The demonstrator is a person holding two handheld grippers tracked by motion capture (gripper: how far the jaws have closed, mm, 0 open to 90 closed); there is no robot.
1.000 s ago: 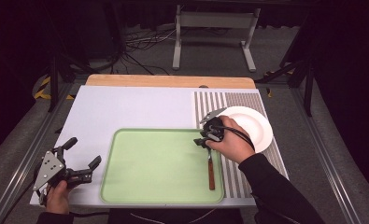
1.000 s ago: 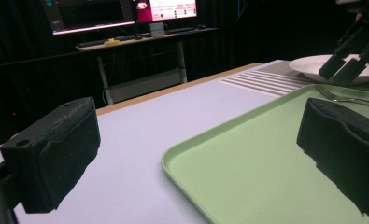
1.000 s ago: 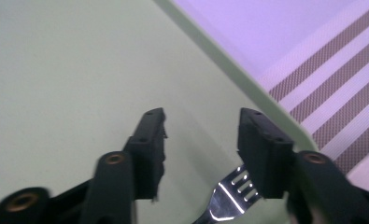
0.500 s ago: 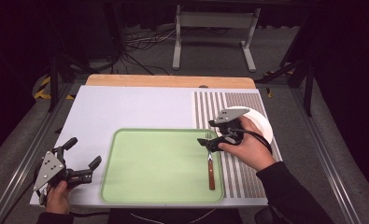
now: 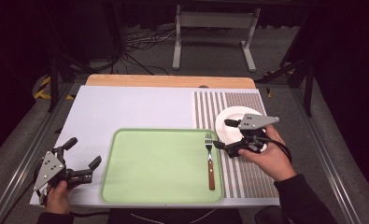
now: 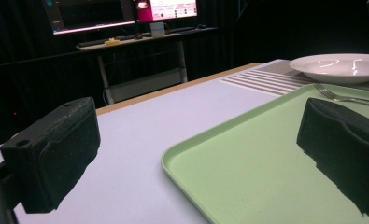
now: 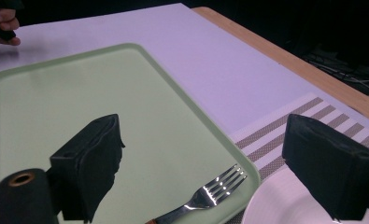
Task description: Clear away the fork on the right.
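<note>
Both grippers gape empty, right gripper (image 5: 224,135) just opened; swinging back, it could knock the wooden-handled steel fork (image 5: 209,158) off the green plastic tray's (image 5: 126,186) right edge; left gripper (image 5: 81,156) idles.

Fork (image 5: 210,158): steel tines, brown wooden handle. Lies flat along green tray's (image 5: 154,196) right edge, tines toward the far side.
</note>
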